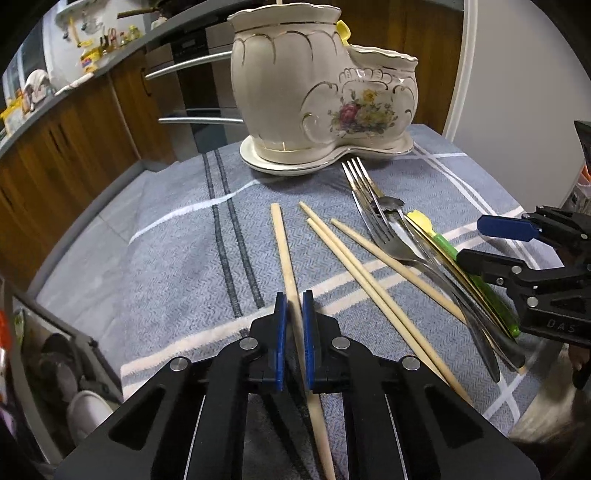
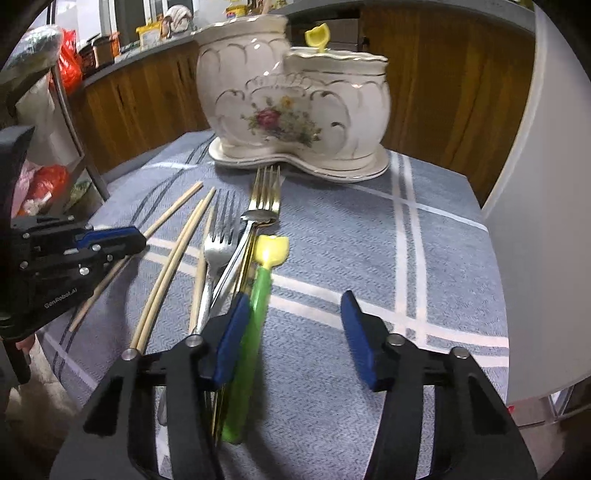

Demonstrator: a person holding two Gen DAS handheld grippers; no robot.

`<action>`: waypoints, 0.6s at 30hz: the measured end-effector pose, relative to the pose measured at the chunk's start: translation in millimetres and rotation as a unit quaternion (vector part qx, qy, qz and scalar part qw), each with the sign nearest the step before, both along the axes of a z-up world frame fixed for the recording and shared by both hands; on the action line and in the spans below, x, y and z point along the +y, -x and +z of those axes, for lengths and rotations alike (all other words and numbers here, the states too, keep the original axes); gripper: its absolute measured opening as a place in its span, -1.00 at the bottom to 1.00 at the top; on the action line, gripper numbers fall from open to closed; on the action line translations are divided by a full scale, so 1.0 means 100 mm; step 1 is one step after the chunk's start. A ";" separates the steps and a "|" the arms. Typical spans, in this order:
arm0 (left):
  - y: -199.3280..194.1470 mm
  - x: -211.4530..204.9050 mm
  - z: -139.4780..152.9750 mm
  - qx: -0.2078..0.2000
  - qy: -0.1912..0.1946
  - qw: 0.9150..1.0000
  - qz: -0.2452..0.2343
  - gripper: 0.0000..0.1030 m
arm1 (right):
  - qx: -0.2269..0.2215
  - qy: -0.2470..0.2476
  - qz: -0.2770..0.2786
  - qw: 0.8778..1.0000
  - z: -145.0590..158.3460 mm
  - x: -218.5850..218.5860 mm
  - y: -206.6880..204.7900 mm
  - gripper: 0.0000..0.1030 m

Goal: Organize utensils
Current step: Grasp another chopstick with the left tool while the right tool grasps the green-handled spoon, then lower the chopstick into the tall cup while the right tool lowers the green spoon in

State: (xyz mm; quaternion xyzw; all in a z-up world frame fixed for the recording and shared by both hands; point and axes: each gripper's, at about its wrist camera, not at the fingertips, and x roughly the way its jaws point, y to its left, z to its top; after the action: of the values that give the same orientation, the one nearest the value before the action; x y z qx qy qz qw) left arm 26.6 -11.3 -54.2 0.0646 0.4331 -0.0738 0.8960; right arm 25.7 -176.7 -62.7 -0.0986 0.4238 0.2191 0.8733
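My left gripper [image 1: 294, 295] is shut on a single wooden chopstick [image 1: 282, 243] that lies on the striped cloth; the stick runs between both blue pads. Three more chopsticks [image 1: 351, 266] lie to its right, beside a pile of forks [image 1: 373, 206] and a spoon. A green-handled utensil with a yellow head [image 2: 255, 332] rests between my right gripper's jaws [image 2: 294, 295], against the left pad [image 2: 232, 339]; the right pad stands clear, so it is open. A cream floral ceramic holder [image 2: 291, 103] stands behind, a yellow utensil [image 2: 317, 35] in its smaller compartment.
The blue-grey cloth [image 2: 369, 240] covers a small table whose edges drop off at left and right. Wooden cabinets [image 1: 74, 140] and an oven with steel handles are behind. A white panel [image 2: 546, 221] rises at the right. Bags [image 2: 48, 181] sit left.
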 end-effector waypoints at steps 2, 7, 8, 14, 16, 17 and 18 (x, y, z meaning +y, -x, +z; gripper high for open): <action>-0.02 -0.01 0.00 0.002 -0.001 1.000 -0.003 -0.82 | 0.013 0.006 0.005 1.000 -0.01 0.04 -0.04 -0.17; -0.08 -0.03 0.01 0.016 -0.006 1.000 -0.018 -0.82 | 0.036 0.015 0.022 0.999 0.00 0.11 -0.13 -0.38; -0.09 -0.03 0.01 0.021 -0.004 1.000 -0.021 -0.82 | 0.040 0.015 0.027 0.999 0.00 0.12 -0.14 -0.50; -0.17 0.00 0.02 0.039 0.002 0.999 -0.036 -0.82 | 0.049 0.001 0.033 0.998 0.01 0.11 -0.14 -0.81; -0.18 0.03 0.03 0.044 0.008 0.998 -0.035 -0.82 | 0.051 -0.016 0.030 0.998 0.01 0.07 -0.12 -0.82; -0.16 0.04 0.03 0.042 0.005 0.998 -0.035 -0.83 | 0.049 -0.022 0.027 0.998 0.03 0.03 -0.11 -0.82; -0.15 0.04 0.03 0.039 0.000 0.999 -0.035 -0.84 | 0.044 -0.024 0.025 0.998 0.04 0.01 -0.10 -0.82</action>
State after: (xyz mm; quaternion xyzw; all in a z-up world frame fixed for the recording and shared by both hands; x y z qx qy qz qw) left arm 41.3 -7.1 -51.3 0.0764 0.4656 -0.1075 0.8751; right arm 35.9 -175.4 -58.7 -0.0782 0.4537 0.2557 0.8501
